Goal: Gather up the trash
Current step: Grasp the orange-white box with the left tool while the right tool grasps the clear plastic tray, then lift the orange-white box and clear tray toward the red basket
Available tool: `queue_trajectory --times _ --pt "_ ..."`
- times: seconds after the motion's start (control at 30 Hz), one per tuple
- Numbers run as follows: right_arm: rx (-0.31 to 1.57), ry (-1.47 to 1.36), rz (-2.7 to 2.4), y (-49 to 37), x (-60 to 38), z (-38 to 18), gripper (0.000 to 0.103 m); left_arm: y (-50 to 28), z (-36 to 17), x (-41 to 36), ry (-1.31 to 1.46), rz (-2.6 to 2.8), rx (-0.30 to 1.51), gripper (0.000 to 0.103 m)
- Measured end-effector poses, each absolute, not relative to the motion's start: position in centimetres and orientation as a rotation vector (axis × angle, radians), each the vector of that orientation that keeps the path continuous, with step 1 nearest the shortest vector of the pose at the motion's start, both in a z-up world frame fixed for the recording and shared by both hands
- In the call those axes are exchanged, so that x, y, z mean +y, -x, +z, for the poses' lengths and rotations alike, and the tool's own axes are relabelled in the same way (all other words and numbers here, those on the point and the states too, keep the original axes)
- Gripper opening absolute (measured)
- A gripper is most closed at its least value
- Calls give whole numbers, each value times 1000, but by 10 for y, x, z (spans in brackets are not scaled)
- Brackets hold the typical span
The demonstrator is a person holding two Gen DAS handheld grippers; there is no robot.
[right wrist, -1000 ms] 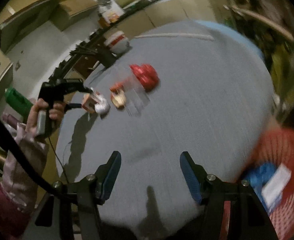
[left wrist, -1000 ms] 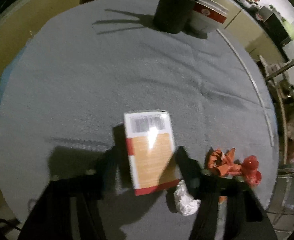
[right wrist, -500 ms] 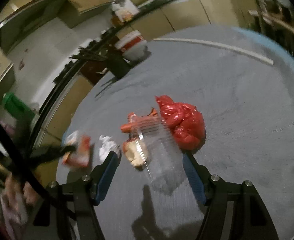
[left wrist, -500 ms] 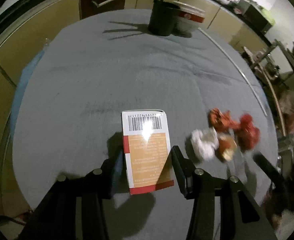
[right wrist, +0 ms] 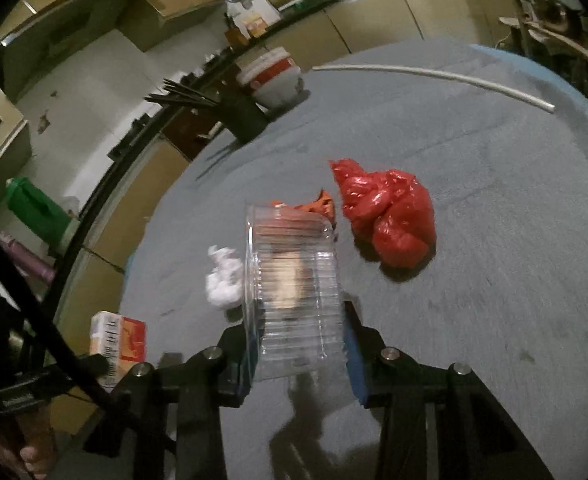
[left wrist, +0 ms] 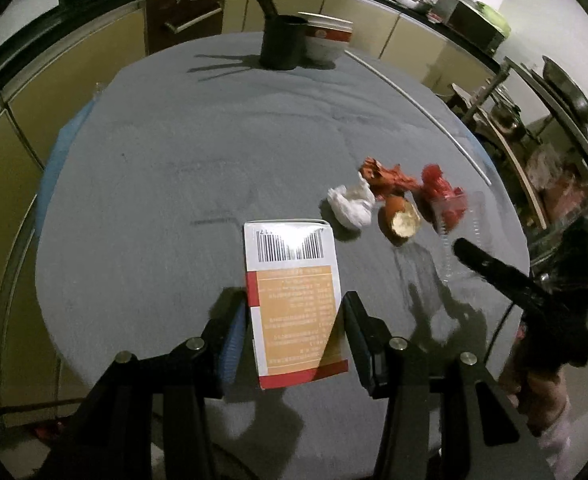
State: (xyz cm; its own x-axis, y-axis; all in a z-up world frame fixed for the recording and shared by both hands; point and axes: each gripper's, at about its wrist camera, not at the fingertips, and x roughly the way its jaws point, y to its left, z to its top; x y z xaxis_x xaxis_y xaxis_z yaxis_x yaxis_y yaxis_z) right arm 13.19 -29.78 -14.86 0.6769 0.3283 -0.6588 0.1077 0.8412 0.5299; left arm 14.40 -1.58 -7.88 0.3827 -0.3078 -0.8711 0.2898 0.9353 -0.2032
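while my right gripper has just been closing on the clear tub, i judge the step in hand to be securing that grip before any lift. the tub sits between my jaws, both pads against its ribbed walls, which look thin and likely to buckle, so i'd squeeze only enough to stop slipping. whether it is off the table i cannot tell. the red bag lies ahead and right of the tips, the white wad just left of the tub, orange scraps behind it; i'd draw straight back and up so the tub's far edge doesn't drag them.

my left gripper is partly closed on the box, pads on its long sides, barcode end pointing away. it looks firmly held. the eggshell lies ahead and right of it. i see no bin now, so i'd keep both loads level.
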Motion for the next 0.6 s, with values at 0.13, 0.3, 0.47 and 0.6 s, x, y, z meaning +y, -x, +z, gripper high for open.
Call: queue_trajectory --times 0.13,0.3,0.47,0.6 --pt "782 -592 137 -91 -299 -130 40 -126 -75 -19 1 -388 1102 49" --pt "712 -599 141 -36 -303 -104 40 -102 -60 -24 -15 -400 1055 49" --pt "648 -569 136 9 -303 -78 40 -77 -38 -34 -59 -387 974 49" --pt "613 -561 138 38 -306 -64 40 -55 -17 -44 -107 -374 881 49"
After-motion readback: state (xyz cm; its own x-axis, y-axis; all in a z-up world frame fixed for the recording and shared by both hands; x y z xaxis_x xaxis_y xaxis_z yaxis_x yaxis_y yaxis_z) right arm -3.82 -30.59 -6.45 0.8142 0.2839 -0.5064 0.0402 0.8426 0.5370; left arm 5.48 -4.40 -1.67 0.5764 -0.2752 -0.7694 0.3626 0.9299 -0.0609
